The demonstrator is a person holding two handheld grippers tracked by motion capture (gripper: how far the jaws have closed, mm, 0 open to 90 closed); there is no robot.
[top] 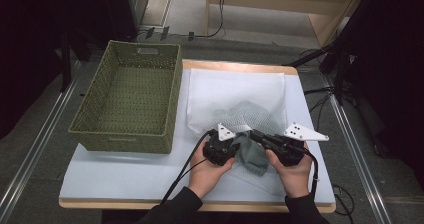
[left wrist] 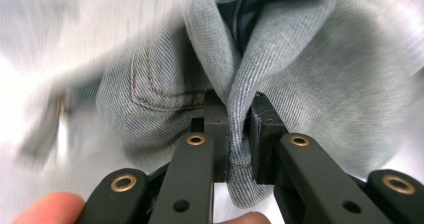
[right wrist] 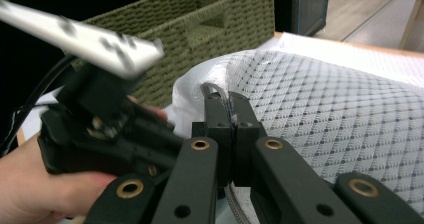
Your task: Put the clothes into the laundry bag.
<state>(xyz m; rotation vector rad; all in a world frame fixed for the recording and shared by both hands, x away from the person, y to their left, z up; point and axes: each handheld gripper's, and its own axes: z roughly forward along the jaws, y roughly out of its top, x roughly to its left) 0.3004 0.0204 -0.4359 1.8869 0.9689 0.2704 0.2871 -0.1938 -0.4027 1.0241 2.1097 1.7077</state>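
A light blue denim garment (top: 250, 156) lies bunched at the table's front, partly tucked into a white mesh bag (top: 245, 115) with a diamond pattern. My left gripper (top: 239, 140) is shut on a raised fold of the denim (left wrist: 300, 74); in the left gripper view the jaws (left wrist: 235, 109) pinch the fold between their pads. My right gripper (top: 254, 133) sits close beside it, shut on the rim of the mesh bag (right wrist: 340, 114). In the right gripper view the jaws (right wrist: 227, 101) clamp the bag's corded edge. Both hands hold the grippers near the table's front edge.
An empty green woven basket (top: 122, 134) stands on the left of the table, close to my left hand (right wrist: 30, 184). A white cloth (top: 235, 84) is spread under the bag toward the back. Cables trail from both grippers over the pale tabletop (top: 125, 174).
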